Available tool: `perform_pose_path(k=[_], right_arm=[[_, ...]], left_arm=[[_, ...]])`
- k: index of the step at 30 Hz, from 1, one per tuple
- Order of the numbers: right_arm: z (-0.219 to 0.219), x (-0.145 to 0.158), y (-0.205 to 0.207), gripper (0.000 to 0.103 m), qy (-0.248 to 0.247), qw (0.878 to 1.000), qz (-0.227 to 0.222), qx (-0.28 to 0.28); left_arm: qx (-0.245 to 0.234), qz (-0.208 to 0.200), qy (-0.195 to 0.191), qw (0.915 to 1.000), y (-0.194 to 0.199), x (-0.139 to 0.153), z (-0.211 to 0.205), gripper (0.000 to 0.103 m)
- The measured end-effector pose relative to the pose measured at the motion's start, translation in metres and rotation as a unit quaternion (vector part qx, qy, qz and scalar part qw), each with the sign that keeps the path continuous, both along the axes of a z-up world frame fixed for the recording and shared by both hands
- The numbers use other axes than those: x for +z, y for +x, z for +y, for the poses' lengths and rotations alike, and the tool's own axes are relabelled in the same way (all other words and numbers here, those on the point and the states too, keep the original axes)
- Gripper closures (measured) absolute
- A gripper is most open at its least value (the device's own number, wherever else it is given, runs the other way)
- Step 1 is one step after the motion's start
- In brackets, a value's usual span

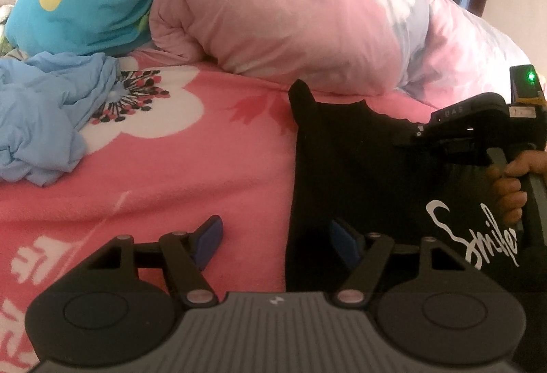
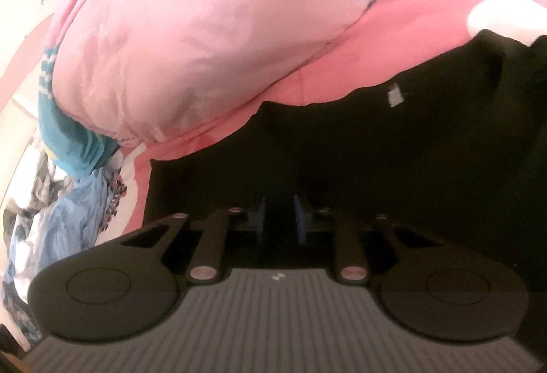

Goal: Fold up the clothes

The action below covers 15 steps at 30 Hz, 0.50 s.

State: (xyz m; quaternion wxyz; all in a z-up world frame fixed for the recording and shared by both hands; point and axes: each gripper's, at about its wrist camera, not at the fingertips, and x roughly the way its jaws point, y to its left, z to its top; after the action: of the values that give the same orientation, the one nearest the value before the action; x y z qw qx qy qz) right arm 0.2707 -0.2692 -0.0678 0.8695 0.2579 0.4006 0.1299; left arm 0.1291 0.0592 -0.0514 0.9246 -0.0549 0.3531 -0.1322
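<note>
The black cotton garment with white "Smile" script [image 1: 359, 174] lies flat on the pink fleece bed blanket with white flowers [image 1: 205, 174], filling the 3 o'clock side of the left wrist view, its edge running down between the left tongs [image 1: 277, 243]. Those left tongs stand wide, one blue pad [image 1: 208, 236] over bare blanket, the other over black cloth, neither pressing anything. At 3 o'clock a hand [image 1: 509, 188] grips the handle of the right tongs [image 2: 278, 219]; in their own view they sit low over the black cloth, jaws drawn narrow, and whether fabric is pinched I cannot tell against the dark. Beyond, at 12 o'clock, a puffy pink quilt [image 1: 290, 17]; at 9 o'clock a crumpled light-blue garment [image 1: 48, 113], with a turquoise pillow with a yellow spot [image 1: 89, 3] above it.
</note>
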Motion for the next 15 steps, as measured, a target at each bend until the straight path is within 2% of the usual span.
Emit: perform_pose_path(k=[2, 8, 15], right_arm=[[0.002, 0.004, -0.004, 0.102, -0.008, 1.000, -0.012, 0.000], [-0.006, 0.021, -0.026, 0.103, -0.005, 0.997, -0.060, -0.040], [-0.014, 0.007, -0.032, 0.103, -0.012, 0.997, -0.042, -0.067]], left_arm=[[0.001, 0.001, 0.001, 1.0000, 0.001, 0.000, 0.000, 0.035], [0.003, 0.003, 0.000, 1.0000, 0.001, 0.000, 0.001, 0.035], [0.003, 0.004, 0.000, 1.0000, 0.001, -0.001, 0.001, 0.035]])
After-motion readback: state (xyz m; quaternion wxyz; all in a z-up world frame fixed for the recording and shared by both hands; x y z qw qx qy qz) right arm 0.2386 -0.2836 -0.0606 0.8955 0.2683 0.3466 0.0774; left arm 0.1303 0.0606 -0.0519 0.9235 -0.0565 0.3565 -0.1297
